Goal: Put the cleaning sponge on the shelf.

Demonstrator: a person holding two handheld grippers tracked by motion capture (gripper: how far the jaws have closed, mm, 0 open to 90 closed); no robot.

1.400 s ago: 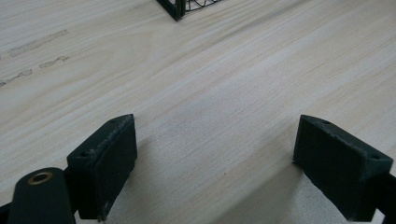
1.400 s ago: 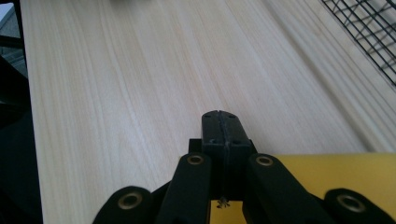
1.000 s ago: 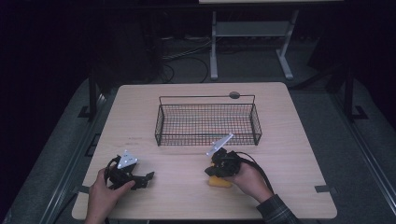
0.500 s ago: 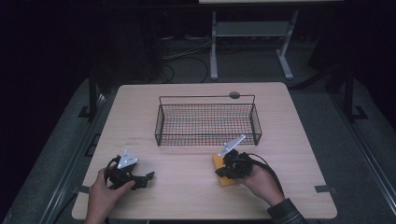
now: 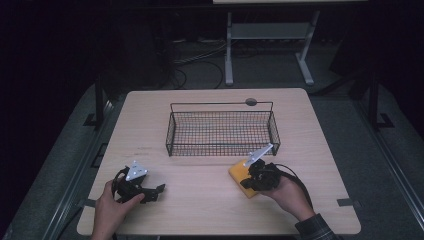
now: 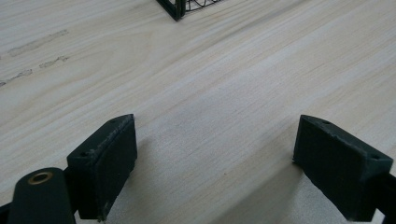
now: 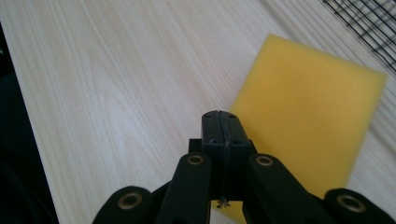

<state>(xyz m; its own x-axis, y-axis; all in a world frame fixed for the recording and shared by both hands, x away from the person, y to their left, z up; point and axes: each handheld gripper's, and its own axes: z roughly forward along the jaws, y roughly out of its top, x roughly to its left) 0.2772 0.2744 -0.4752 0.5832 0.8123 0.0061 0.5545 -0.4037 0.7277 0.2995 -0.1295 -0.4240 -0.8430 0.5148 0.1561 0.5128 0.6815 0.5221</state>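
A yellow sponge [image 5: 239,176] [image 7: 308,98] lies flat on the wooden table [image 5: 200,210], just in front of the black wire basket [image 5: 220,135]. My right gripper [image 5: 251,179] [image 7: 222,122] hovers over the sponge's near edge with its jaws pressed together and nothing visible between them. At the front left my left gripper [image 5: 157,190] [image 6: 215,172] rests low over bare wood. Its jaws stand wide apart and hold nothing.
The basket's corner [image 6: 180,7] shows far ahead of the left gripper, and its mesh [image 7: 369,18] sits beyond the sponge. A small dark disc [image 5: 251,102] lies behind the basket. A metal stand [image 5: 265,35] stands beyond the table.
My right gripper has moved right and toward the basket, and the sponge has shifted with it. The left gripper has stayed put.
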